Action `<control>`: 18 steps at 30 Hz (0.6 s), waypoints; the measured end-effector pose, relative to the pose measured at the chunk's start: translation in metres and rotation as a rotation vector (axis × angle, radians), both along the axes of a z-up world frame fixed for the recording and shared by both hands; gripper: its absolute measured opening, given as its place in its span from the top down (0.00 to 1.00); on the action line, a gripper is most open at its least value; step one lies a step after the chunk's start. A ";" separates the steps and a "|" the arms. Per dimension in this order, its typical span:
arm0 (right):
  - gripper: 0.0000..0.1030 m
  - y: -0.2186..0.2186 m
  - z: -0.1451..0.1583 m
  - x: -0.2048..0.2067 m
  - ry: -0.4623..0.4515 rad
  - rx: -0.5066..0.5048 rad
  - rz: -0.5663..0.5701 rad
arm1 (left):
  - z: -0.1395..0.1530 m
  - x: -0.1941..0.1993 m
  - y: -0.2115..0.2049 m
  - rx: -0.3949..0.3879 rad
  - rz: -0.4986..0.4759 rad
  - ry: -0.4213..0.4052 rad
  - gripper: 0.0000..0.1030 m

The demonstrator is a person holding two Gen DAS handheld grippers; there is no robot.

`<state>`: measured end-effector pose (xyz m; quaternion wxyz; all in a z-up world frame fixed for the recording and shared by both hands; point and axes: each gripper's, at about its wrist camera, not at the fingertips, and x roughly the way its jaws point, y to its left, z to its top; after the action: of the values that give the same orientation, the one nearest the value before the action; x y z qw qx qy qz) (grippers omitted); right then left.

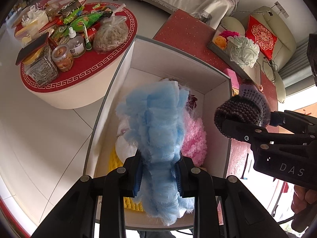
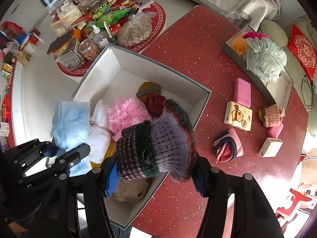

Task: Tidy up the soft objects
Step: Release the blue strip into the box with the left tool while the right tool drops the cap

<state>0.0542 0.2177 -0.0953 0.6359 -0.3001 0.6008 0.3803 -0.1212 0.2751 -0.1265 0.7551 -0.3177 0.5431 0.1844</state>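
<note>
A white open box point(image 2: 111, 73) stands on the red table. It holds a pink fluffy piece point(image 2: 126, 113), a white cloth point(image 2: 101, 134), a dark red fabric rose point(image 2: 155, 105) and something yellow underneath. My left gripper point(image 1: 158, 170) is shut on a light blue fluffy puff point(image 1: 158, 119) above the box's near left part. In the right wrist view the same puff point(image 2: 69, 123) hangs at the box's left wall. My right gripper point(image 2: 156, 176) is shut on a striped knitted hat point(image 2: 158, 144), purple and dark, held over the box's near right edge.
On the red table point(image 2: 198, 49) to the right lie a pink sponge point(image 2: 242, 92), a tissue pack point(image 2: 238, 116), a striped knit piece point(image 2: 226, 147), a pink knit piece point(image 2: 273, 115) and a small carton point(image 2: 270, 147). A tray point(image 2: 281, 91) holds a mint puff point(image 2: 265, 59). A snack-covered round table point(image 2: 158, 27) stands behind.
</note>
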 end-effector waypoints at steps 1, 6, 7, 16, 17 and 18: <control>0.38 0.003 0.000 0.001 0.000 0.000 0.002 | 0.000 0.002 0.000 -0.001 0.000 0.000 0.73; 0.38 0.013 -0.002 0.007 0.003 -0.001 0.011 | -0.003 0.008 0.001 -0.003 0.000 0.015 0.73; 0.38 0.015 -0.003 0.008 0.003 -0.001 0.013 | -0.003 0.008 0.001 -0.005 0.000 0.019 0.73; 0.38 0.016 -0.007 0.013 0.016 -0.006 0.004 | -0.007 0.013 0.001 0.006 0.001 0.048 0.73; 0.38 0.016 -0.008 0.013 0.017 -0.007 0.002 | -0.008 0.013 0.001 0.007 0.002 0.051 0.73; 0.38 0.015 -0.008 0.014 0.017 -0.007 0.000 | -0.008 0.014 0.002 0.009 0.004 0.056 0.73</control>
<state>0.0677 0.2329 -0.1033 0.6298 -0.2992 0.6074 0.3807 -0.1074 0.2767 -0.1347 0.7407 -0.3100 0.5626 0.1970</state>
